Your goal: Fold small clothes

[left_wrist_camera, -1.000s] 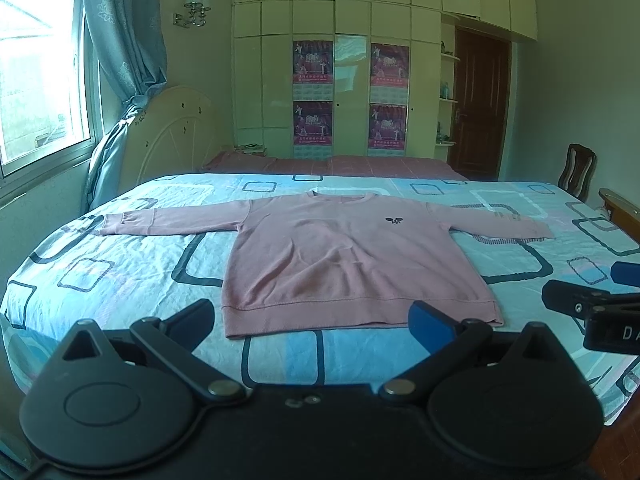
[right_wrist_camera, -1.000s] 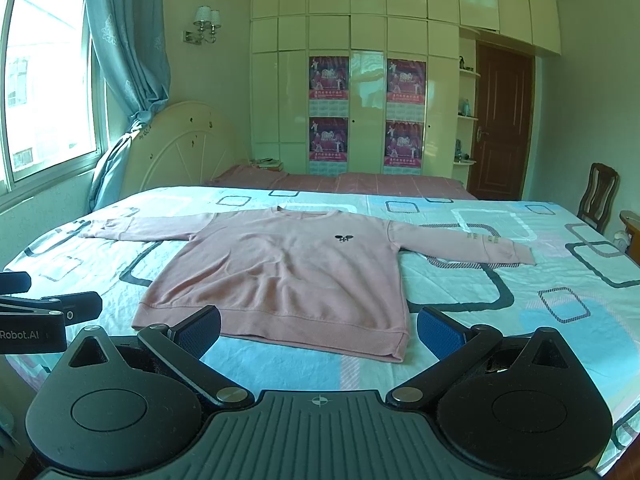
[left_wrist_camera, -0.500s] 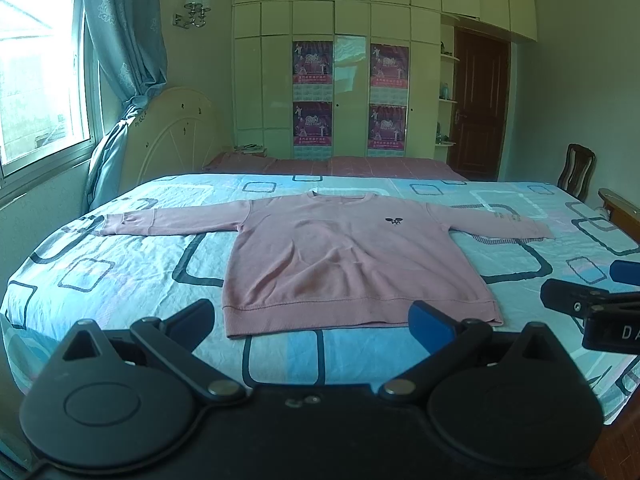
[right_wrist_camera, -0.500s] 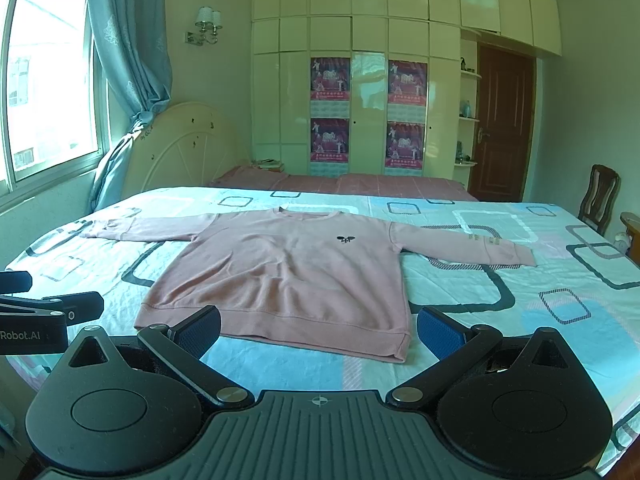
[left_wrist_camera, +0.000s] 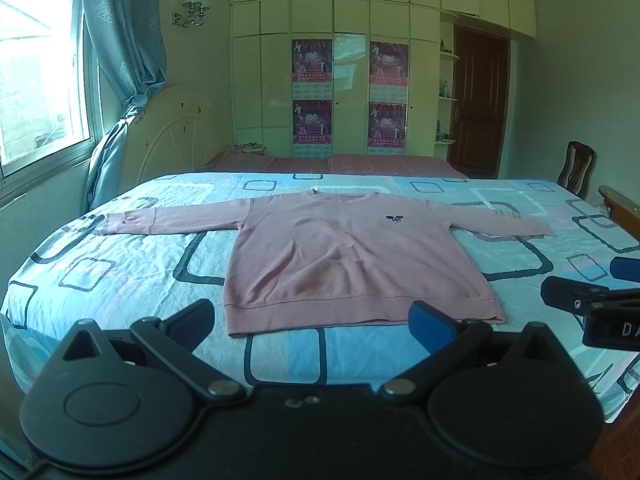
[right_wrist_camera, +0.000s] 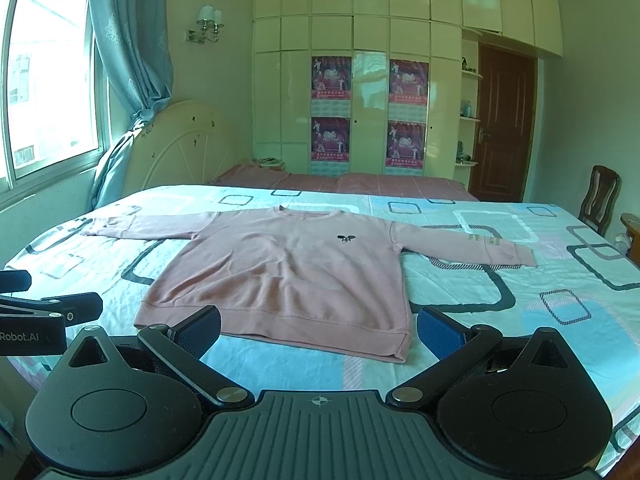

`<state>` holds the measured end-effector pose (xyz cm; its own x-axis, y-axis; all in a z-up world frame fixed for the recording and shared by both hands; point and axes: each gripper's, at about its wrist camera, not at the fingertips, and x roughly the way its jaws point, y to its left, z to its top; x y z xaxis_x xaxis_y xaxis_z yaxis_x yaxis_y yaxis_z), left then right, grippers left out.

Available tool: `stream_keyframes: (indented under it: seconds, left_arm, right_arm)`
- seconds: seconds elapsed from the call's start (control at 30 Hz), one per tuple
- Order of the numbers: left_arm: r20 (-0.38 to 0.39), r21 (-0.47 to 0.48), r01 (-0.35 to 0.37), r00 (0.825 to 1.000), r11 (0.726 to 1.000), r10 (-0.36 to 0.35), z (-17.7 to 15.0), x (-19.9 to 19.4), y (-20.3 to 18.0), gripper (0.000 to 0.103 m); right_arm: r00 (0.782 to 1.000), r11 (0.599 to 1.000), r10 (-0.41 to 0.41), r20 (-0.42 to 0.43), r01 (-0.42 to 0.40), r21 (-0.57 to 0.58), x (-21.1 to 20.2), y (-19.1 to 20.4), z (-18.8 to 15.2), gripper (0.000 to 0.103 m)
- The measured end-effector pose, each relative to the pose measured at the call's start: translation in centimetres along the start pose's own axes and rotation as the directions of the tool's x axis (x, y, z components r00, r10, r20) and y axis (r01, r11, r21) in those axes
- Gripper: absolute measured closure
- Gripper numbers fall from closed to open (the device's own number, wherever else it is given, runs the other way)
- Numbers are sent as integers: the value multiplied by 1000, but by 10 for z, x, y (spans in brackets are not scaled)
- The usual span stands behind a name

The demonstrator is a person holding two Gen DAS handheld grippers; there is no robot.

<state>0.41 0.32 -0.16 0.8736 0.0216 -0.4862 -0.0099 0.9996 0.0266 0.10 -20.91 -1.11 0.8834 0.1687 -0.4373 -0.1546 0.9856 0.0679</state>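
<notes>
Nothing of note is seen to have changed since the earlier frames: the pink sweatshirt (left_wrist_camera: 352,264) is laid in the same place, and both claws are held where they were, just short of the near edge of the bed (left_wrist_camera: 120,264).

The sweatshirt is spread flat, front up, on the patterned blue bedsheet, with both sleeves stretched out to the sides and the neckline turned toward the far wardrobe (left_wrist_camera: 352,60). A small dark emblem (left_wrist_camera: 395,219) is carried on its chest. The hem is nearest the cameras.

The left claw (left_wrist_camera: 316,318) is held wide apart with nothing between its blue pads, and it hovers near the hem without touching it. The right claw (right_wrist_camera: 320,326) is likewise spread wide and is holding nothing; it is seen just above the hem's near corner in the right wrist view. Each claw is glimpsed at the edge of the other's view.

No containers are shown.
</notes>
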Motion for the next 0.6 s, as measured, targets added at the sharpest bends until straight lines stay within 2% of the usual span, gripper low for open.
stream_keyframes:
  seconds: [0.33,0.6]
  left_arm:
    - [-13,9,2,1000,1000,-2,0,6,1,0]
    - [-36,27,7,999,1000,-6,17,47,5,0]
  right_arm:
    - [1000,1000,-2,-7,2,-2,6,-3,4,0]
    - [1000,1000,-23,-19,23,6,50,-15,22,0]
